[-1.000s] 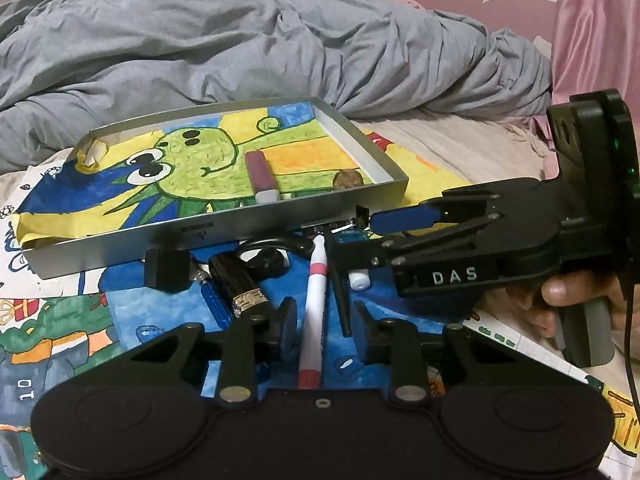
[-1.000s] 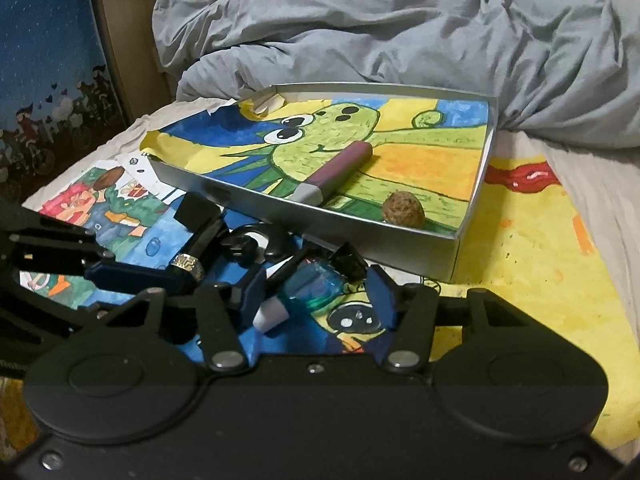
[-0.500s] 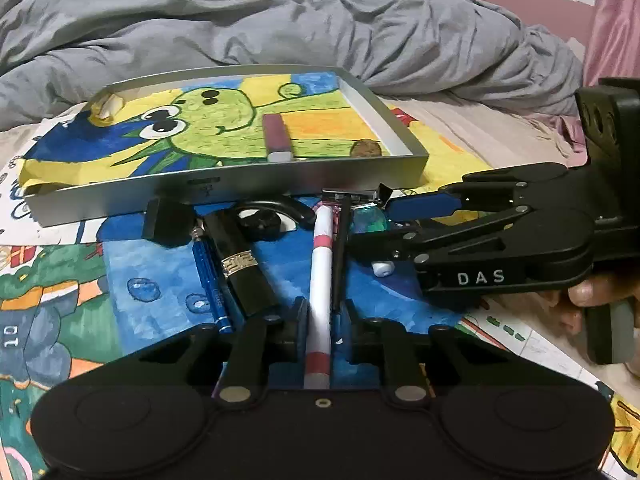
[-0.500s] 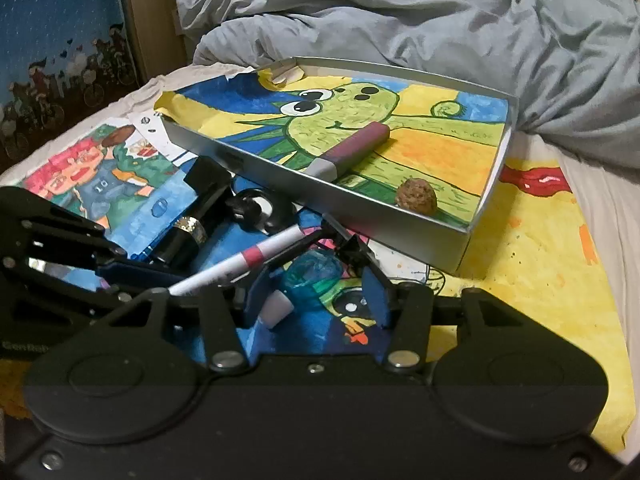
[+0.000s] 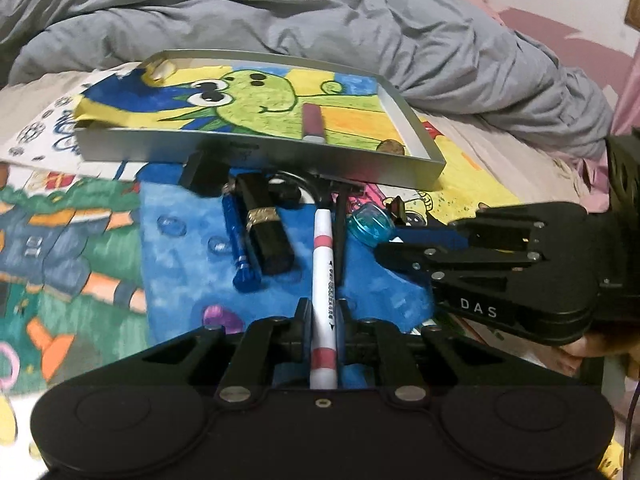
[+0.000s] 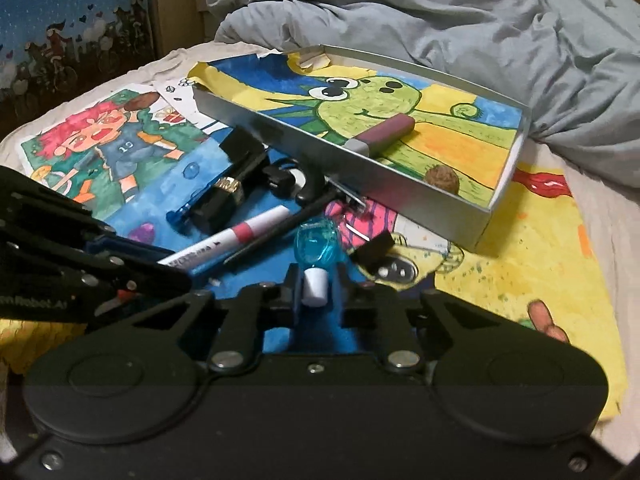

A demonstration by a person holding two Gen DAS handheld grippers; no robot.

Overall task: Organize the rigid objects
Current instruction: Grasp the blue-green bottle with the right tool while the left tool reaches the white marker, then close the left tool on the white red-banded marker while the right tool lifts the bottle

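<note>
A white marker with pink bands (image 5: 323,276) lies along my left gripper (image 5: 324,314), whose jaws are closing and pressing on its barrel. Its tip end points toward the silver tray (image 5: 280,152). My right gripper (image 6: 316,286) is closing on a small blue bottle (image 6: 318,242), with the pads gripping its white cap. In the left wrist view, the blue bottle (image 5: 370,224) sticks out past the right gripper's fingertips (image 5: 384,244). The tray, lined with a frog drawing, holds a purple tube (image 6: 380,134) and a walnut (image 6: 442,178).
In front of the tray lie a black lipstick with a gold band (image 5: 264,228), a blue pen (image 5: 238,240), a thin black pen (image 5: 339,236) and a small black block (image 6: 374,250). All rest on colourful drawings on a bed. A grey duvet (image 5: 320,20) is bunched behind the tray.
Both pairs of jaws have closed: the left onto the marker, the right onto the blue bottle's cap. Both grippers have shifted and rolled, so the tray sits differently in each view.
</note>
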